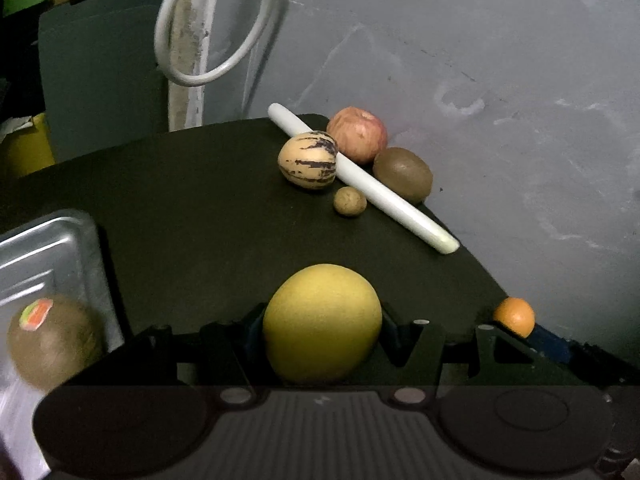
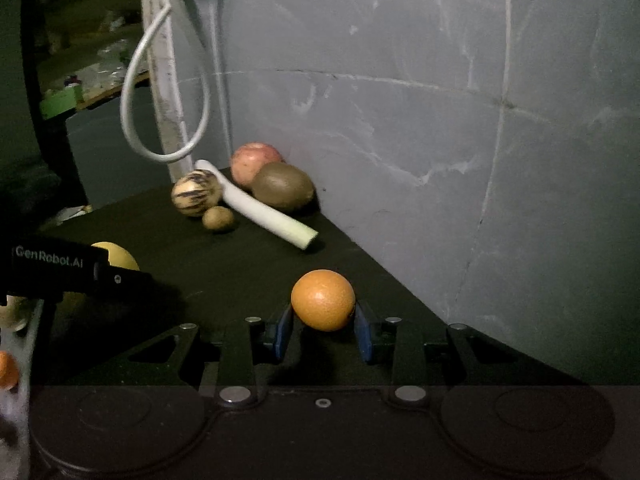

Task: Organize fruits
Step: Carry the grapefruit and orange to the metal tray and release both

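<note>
My left gripper (image 1: 322, 328) is shut on a large yellow round fruit (image 1: 322, 322), held over the black table (image 1: 192, 200). My right gripper (image 2: 323, 332) is shut on a small orange (image 2: 323, 299), which also shows in the left wrist view (image 1: 515, 316). A metal tray (image 1: 52, 248) at the left holds a kiwi with a sticker (image 1: 52, 344). At the far corner lie a striped melon (image 1: 308, 160), a red apple (image 1: 357, 133), a kiwi (image 1: 403, 175), a small brown fruit (image 1: 350, 201) and a white leek stalk (image 1: 380, 188).
A grey wall (image 2: 440, 120) runs along the table's right edge. A white cable loop (image 2: 160, 92) hangs by a post at the back. The left gripper's body (image 2: 60, 268) shows at the left of the right wrist view.
</note>
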A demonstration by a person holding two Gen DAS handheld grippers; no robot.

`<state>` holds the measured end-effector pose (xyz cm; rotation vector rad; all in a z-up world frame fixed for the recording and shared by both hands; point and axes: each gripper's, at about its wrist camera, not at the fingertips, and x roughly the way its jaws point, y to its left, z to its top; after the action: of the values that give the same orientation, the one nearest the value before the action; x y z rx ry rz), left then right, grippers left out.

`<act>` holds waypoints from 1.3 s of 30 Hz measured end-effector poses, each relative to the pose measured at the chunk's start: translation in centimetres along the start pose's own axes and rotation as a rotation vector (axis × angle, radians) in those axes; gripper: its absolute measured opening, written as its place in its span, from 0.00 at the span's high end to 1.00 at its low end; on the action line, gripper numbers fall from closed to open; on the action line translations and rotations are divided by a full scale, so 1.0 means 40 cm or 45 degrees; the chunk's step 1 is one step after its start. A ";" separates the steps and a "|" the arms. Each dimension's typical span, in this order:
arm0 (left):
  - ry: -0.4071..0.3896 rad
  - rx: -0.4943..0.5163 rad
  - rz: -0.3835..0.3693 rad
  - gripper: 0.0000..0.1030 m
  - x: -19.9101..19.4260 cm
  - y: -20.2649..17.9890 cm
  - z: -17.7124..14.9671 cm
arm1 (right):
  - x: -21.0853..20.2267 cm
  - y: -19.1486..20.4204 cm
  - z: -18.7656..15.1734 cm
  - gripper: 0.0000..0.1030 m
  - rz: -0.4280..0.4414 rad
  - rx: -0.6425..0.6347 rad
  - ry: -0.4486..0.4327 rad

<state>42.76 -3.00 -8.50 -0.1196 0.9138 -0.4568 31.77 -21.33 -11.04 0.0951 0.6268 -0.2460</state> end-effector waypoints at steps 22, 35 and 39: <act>-0.156 -0.117 0.048 0.41 -0.355 0.118 -0.122 | -0.235 0.219 -0.037 0.66 0.298 -0.182 -0.016; -0.152 -0.151 0.152 0.41 -0.464 0.290 -0.175 | -0.314 0.364 -0.095 0.66 0.485 -0.354 0.040; -0.149 -0.111 0.145 0.41 -0.467 0.322 -0.158 | -0.328 0.399 -0.122 0.66 0.509 -0.404 0.083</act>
<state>32.27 17.20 -2.37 -0.1710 0.8210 -0.3008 22.83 -2.51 -7.01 -0.0782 0.6903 0.2442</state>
